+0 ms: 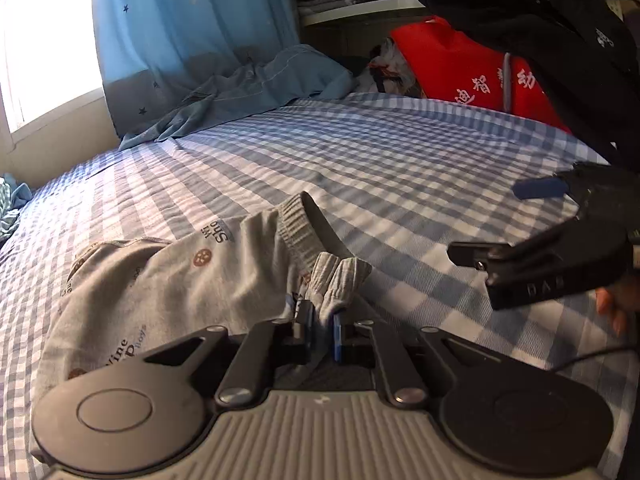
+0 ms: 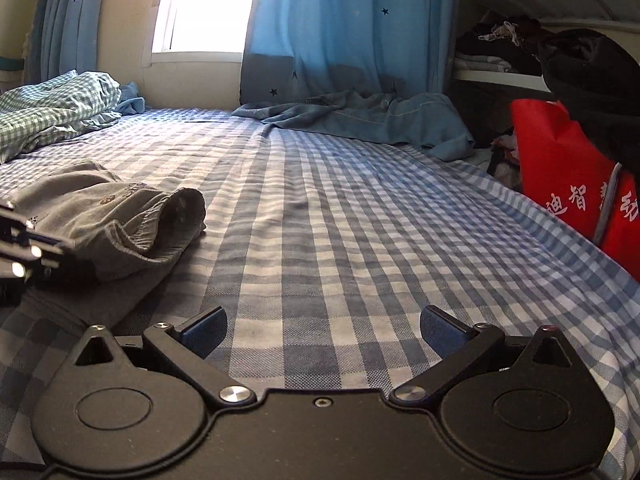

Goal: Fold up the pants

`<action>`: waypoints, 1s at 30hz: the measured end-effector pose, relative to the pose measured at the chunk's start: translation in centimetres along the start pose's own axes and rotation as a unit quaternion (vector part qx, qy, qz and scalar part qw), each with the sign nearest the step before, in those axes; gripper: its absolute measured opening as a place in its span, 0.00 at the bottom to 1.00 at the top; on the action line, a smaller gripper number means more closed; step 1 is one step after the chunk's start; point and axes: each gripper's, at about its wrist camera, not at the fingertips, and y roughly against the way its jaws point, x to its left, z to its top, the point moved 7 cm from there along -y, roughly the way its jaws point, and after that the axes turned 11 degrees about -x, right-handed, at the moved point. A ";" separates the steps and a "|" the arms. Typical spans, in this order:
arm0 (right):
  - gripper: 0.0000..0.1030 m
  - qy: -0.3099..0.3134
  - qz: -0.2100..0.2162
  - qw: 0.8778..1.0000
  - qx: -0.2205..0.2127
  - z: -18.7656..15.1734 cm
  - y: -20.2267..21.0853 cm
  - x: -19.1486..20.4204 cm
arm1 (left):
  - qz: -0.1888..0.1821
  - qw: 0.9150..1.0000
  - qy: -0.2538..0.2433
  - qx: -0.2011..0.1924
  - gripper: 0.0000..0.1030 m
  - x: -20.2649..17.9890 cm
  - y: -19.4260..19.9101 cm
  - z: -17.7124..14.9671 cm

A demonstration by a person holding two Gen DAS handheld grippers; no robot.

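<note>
Small grey printed pants (image 1: 168, 276) lie bunched on the blue checked bed sheet (image 1: 360, 160). My left gripper (image 1: 323, 334) is shut on the ribbed cuffs of the pants (image 1: 338, 276), held just above the sheet. The pants also show at the left in the right wrist view (image 2: 120, 216), with the left gripper's body at the frame edge. My right gripper (image 2: 323, 332) is open and empty, low over bare sheet to the right of the pants; it shows at the right in the left wrist view (image 1: 536, 216).
A crumpled blue garment (image 2: 372, 120) lies at the far side of the bed under a blue star curtain (image 2: 344, 20). A checked quilt (image 2: 52, 108) is bunched at far left. A red bag (image 2: 576, 184) and shelves of clothes (image 2: 500, 56) stand on the right.
</note>
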 end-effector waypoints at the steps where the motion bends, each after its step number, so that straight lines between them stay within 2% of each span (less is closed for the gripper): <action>1: 0.99 -0.003 0.005 1.000 0.001 0.1 -0.2 0.0 | -0.003 1.000 0.000 0.003 0.27 -0.2 0.2 -0.2; 2: 0.99 -0.008 0.012 1.000 0.002 0.3 -0.3 0.2 | -0.007 1.000 0.006 0.006 0.49 0.0 0.5 -0.3; 3: 0.99 -0.013 0.018 1.000 0.002 0.6 -0.6 0.5 | -0.007 1.000 0.019 0.005 0.65 0.3 0.8 -0.3; 7: 0.99 -0.034 0.048 0.998 -0.004 2.4 -1.5 1.8 | -0.011 0.996 0.085 -0.005 0.78 1.7 2.7 -0.3; 8: 0.99 -0.041 0.054 0.998 -0.005 2.9 -1.8 2.2 | -0.003 0.995 0.104 -0.004 0.85 2.4 3.0 -0.2; 10: 0.99 -0.056 0.065 0.996 -0.006 3.7 -2.3 3.2 | 0.029 0.989 0.143 -0.007 0.92 4.5 4.0 -0.4; 13: 0.99 -0.069 0.080 0.994 -0.006 4.7 -2.8 4.9 | 0.081 0.977 0.198 -0.022 0.98 8.6 5.6 -0.5; 15: 0.99 -0.066 0.088 0.994 -0.002 5.1 -3.1 6.3 | 0.133 0.964 0.229 -0.030 1.00 11.8 6.4 -0.9; 18: 0.99 -0.044 0.089 0.995 0.011 4.8 -3.6 8.4 | 0.211 0.943 0.257 -0.011 1.00 16.3 6.7 -2.2; 21: 0.99 -0.008 0.069 0.997 0.022 3.5 -3.5 9.4 | 0.258 0.926 0.273 0.035 1.00 19.5 6.4 -4.9; 23: 0.99 0.014 0.051 0.998 0.018 2.5 -2.9 9.4 | 0.266 0.917 0.292 0.052 1.00 20.8 6.7 -6.9; 24: 0.99 0.019 0.047 0.999 0.012 2.0 -2.5 9.3 | 0.257 0.915 0.307 0.045 1.00 21.1 7.0 -7.8; 26: 0.99 0.019 0.046 0.999 0.003 1.4 -1.8 9.2 | 0.243 0.910 0.335 0.004 1.00 21.4 7.8 -9.0; 27: 0.99 0.019 0.046 0.999 0.000 1.2 -1.6 9.2 | 0.244 0.911 0.331 -0.017 1.00 21.1 8.2 -9.4; 30: 0.99 0.012 0.050 0.999 0.007 1.0 -1.9 9.0 | 0.247 0.913 0.324 -0.022 1.00 21.0 8.2 -9.5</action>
